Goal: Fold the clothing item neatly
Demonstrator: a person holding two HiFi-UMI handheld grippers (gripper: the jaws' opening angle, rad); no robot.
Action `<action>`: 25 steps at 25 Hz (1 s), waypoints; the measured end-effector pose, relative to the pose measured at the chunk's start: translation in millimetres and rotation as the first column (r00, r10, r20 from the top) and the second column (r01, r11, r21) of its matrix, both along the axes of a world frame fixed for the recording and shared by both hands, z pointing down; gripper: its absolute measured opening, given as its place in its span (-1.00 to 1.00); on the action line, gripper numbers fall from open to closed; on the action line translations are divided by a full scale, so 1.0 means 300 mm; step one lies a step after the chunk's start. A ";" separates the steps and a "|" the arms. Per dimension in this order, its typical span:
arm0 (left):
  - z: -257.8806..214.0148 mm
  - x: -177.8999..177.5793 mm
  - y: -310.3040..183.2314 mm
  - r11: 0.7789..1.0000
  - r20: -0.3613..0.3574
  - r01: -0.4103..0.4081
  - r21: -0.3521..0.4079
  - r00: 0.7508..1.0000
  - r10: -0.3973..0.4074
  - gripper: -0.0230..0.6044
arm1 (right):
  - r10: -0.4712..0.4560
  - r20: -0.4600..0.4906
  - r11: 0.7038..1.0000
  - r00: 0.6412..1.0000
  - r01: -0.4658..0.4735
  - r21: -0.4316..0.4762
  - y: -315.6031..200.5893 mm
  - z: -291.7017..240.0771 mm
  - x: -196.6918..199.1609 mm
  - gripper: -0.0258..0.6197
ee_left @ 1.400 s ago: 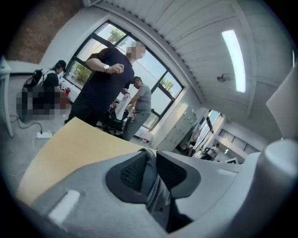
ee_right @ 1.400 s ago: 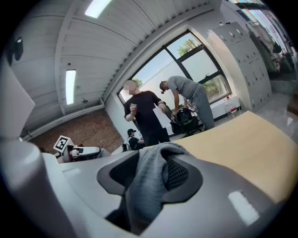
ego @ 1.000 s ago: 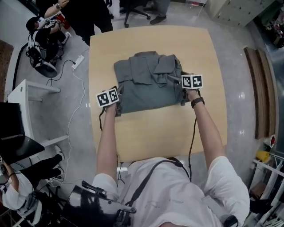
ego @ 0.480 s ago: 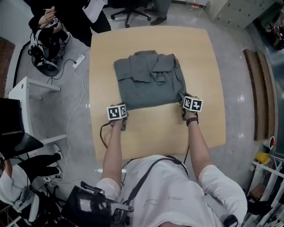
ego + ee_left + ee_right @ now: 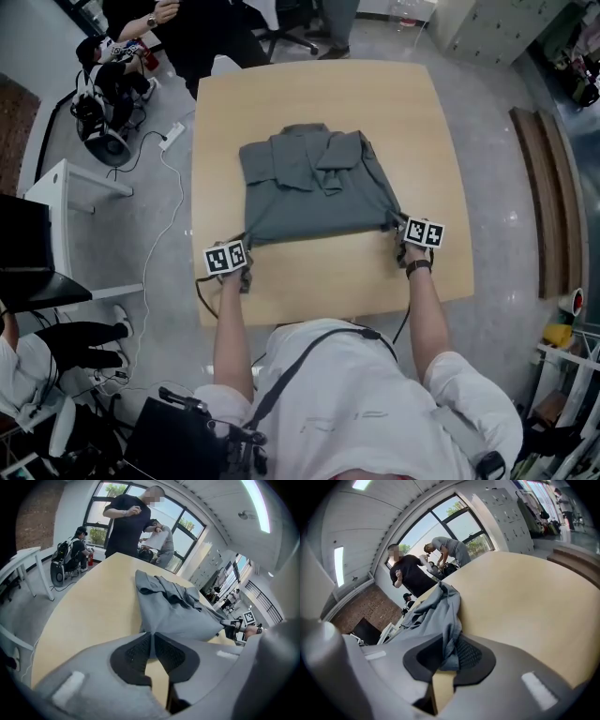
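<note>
Head view: left gripper point(image 5: 245, 244) and right gripper point(image 5: 396, 226), jaws just closing, each pinch a near corner, probably hem, of the shirt point(image 5: 314, 187) on the table point(image 5: 431, 122).

I've brought my left hand-held gripper point(image 5: 244, 242) and right hand-held gripper point(image 5: 399, 226) back from the sides of the shirt point(image 5: 314, 187) to its near corners. Both pairs of jaws have just been closing and now pinch the grey cloth. The corners are drawn out toward the near edge of the bench point(image 5: 328, 281).
</note>
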State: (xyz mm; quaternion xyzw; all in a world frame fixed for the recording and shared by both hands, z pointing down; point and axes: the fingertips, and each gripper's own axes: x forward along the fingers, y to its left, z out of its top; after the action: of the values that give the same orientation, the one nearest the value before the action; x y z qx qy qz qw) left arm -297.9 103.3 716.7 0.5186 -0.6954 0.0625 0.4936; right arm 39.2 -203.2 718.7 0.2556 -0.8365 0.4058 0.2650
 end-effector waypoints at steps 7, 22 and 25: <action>0.049 0.127 0.155 0.999 -0.036 0.046 -0.021 0.998 -0.047 -0.84 | 0.015 -0.021 0.999 1.000 -0.016 -0.029 0.140 0.046 0.119 -0.77; 0.062 0.415 0.477 0.989 0.057 0.004 -0.147 0.998 0.004 -0.83 | -0.167 -0.142 0.985 0.976 0.171 0.017 0.573 0.039 0.447 -0.77; 0.071 0.493 0.540 0.987 0.051 0.003 -0.159 0.999 0.005 -0.83 | -0.191 -0.145 0.981 0.971 0.195 0.016 0.637 0.032 0.518 -0.77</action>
State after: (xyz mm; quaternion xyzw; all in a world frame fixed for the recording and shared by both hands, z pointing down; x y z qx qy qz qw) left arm -149.9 265.3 738.0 0.4762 -0.7003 0.1315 0.5153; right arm 194.5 -12.2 728.3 0.2055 -0.8423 0.3461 0.3584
